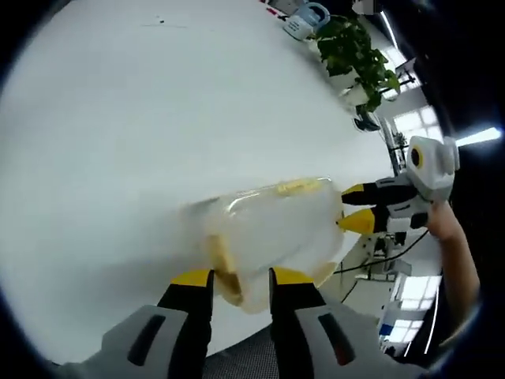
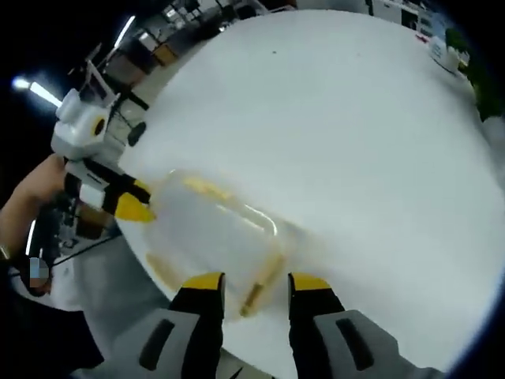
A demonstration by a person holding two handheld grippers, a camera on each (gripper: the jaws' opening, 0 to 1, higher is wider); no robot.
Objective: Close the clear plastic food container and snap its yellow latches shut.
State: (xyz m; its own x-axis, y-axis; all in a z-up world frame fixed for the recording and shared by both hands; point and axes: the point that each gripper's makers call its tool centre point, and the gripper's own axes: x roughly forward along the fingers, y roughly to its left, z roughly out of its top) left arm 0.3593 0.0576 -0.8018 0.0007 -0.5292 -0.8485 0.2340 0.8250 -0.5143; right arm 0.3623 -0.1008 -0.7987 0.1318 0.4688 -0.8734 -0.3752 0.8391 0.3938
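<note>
— Two grippers at one clear plastic food container point(image 1: 272, 229), lying near the edge of a white desk point(image 1: 118, 142). Anything on the left gripper point(image 1: 241, 278)?

— Jaws parted in the left gripper view, yellow tips either side of the container's near end, a yellow latch point(image 1: 221, 264) between them. Touching or just short of it: cannot tell, too blurred.

— And the far end?

— Met by the right gripper point(image 1: 353, 207), coming in from the right of the same view, held by a hand point(image 1: 443, 223). Two yellow tips with a narrow gap between, right at the container's wall. Another yellow latch point(image 1: 298, 187) along the long side.

— Same story from the right gripper view?

— Much the same. Right gripper point(image 2: 254, 282) with jaws apart, a yellow latch point(image 2: 263, 286) lying in the gap, container point(image 2: 213, 229) just ahead. Contact unclear again. Left gripper point(image 2: 134, 201) at the opposite end, yellow tip against the container. A further yellow latch point(image 2: 207, 188) along the upper side.

— Lid on?

— Seemingly down over the body, though too smeared to say whether seated.

— Anything else about?

— Potted green plant point(image 1: 355, 51) and a pale blue jug point(image 1: 304, 20) at the far side of the desk, well apart from the container.
</note>
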